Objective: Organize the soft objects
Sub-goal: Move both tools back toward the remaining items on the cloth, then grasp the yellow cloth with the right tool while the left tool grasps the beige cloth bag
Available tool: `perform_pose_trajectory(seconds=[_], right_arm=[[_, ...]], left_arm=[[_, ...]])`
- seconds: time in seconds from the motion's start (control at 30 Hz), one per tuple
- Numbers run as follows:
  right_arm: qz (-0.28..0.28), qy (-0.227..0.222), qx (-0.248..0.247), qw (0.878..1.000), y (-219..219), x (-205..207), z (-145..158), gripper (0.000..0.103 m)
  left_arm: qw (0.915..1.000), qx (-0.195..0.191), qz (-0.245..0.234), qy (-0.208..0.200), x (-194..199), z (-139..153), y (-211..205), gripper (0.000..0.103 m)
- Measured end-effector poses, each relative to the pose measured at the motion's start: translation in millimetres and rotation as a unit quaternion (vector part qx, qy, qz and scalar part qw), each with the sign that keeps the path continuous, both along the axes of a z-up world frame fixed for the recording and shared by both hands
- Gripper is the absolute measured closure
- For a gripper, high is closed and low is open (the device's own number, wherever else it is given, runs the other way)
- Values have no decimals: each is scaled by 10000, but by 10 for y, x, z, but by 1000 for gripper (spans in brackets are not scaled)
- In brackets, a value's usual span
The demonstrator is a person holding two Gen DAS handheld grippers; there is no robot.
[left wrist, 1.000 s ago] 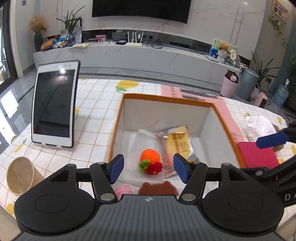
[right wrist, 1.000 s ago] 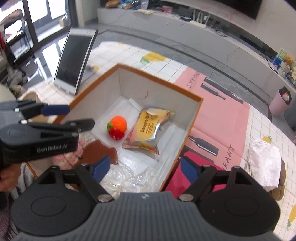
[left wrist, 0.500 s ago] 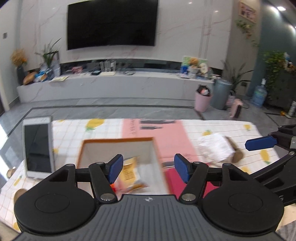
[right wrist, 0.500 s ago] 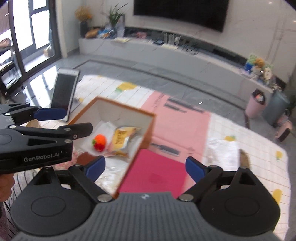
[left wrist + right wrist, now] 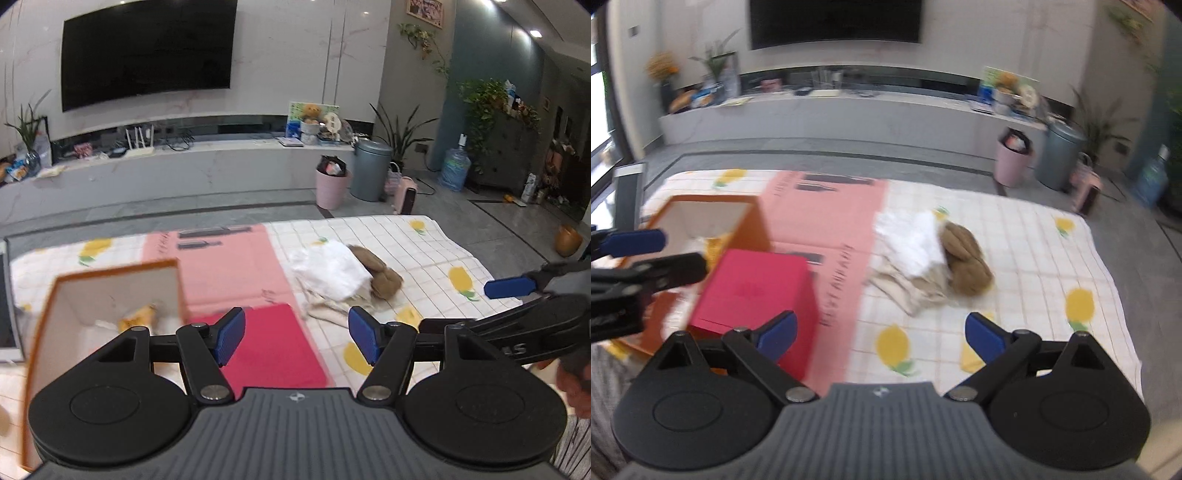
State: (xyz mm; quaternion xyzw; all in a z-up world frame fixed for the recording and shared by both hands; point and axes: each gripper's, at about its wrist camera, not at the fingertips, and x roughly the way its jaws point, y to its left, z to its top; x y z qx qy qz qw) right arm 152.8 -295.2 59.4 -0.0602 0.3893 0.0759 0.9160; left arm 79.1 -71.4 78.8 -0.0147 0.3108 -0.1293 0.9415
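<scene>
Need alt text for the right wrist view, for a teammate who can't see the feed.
The right gripper, jaws open and empty, points across a lemon-print tablecloth at a pile of white cloth with a brown plush toy against it. At left stand a red box, an orange-rimmed box and the left gripper.

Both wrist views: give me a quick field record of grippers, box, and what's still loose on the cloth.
left gripper: open, nothing between the pads
right gripper: open, jaws have just been opening, nothing between them
orange box: left side of the table, yellow packet inside
red box: beside the orange box
loose items: white cloth and brown plush, touching, on the lemon tablecloth
</scene>
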Motion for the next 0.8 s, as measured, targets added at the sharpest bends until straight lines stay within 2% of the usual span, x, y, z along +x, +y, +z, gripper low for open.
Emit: perform_pose_trajectory(seconds=[0.07,0.2,0.37,0.6,0.7,0.8], right_arm=[[-223,-20,-14,9997,-58,32,-235,8],[-666,98,123,9977,-229,137,-618,8],[-1335,631,356,9884,-464,551,-1042,8],[-1768,661,277,9816,-692,837,-1232,8],[-1922,563,-39,9797,-783,900,-1297,8],[-1990,517,-344,9780,-904,995,-1380,8]], left_arm=[[9997,-209,-9,-84,14,-128,-38,28],[9994,-136,-175,-255,54,-314,-157,28],[9987,-54,-496,-109,169,-523,-370,28],[9969,40,-726,299,499,-767,-752,28],[9951,-75,-807,566,665,-890,-931,28],[9950,14,-754,653,805,-1028,-1112,28]])
